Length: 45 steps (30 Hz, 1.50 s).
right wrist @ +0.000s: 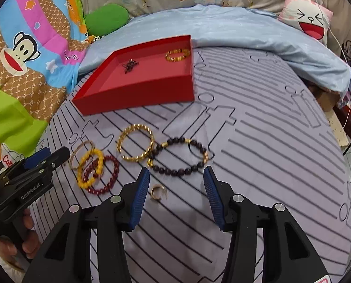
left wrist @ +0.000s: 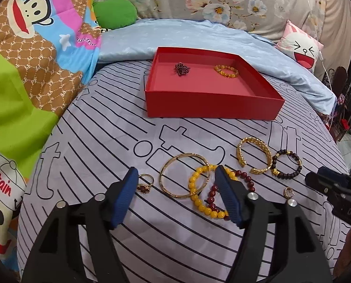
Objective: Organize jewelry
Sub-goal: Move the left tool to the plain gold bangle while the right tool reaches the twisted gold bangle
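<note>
While two pieces already lie in the red box (left wrist: 213, 105) at twelve o'clock, spread on the bed (right wrist: 269, 141): loose bracelets, likely for single picks. Left tongs (left wrist: 175, 181) apart over yellow bead bracelet (left wrist: 199, 191); right tongs (right wrist: 176, 176) apart, empty, above small gold ring (right wrist: 158, 192).

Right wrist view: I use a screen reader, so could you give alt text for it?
The open right gripper hovers over a small gold ring on a striped grey bedsheet. Beyond lie a dark beaded bracelet and a twisted gold bangle; a red shallow box holds two pieces.
</note>
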Available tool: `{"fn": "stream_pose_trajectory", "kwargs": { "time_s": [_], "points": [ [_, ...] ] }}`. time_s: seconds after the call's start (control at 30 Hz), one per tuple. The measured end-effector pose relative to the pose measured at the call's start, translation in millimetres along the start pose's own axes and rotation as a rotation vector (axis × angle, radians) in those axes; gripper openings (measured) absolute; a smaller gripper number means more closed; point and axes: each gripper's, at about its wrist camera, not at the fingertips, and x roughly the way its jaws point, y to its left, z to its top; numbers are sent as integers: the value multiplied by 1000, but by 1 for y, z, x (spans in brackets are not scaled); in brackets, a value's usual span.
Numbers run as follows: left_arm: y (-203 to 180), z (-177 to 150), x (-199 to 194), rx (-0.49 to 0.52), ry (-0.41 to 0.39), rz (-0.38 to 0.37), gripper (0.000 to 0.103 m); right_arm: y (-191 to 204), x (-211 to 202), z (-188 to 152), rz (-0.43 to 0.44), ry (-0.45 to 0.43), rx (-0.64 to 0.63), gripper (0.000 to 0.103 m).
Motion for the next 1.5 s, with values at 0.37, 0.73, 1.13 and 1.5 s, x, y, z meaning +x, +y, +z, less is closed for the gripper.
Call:
{"fn": "stream_pose_trajectory", "kwargs": {
  "time_s": [0.37,0.73,1.13,1.5],
  "points": [
    [-2,1,37,-1,57,13,71,2,7,-3,-13,-8,1,47],
    [-9,-2,41,29,57,-23,59,5,16,-2,0,6,7,47],
    [-4,-4,33,-15,26,-44,55,34,32,22,24,-12,-60,47],
    [1,-3,33,-42,18,-47,55,59,66,45,21,6,-107,59]
  ]
}}
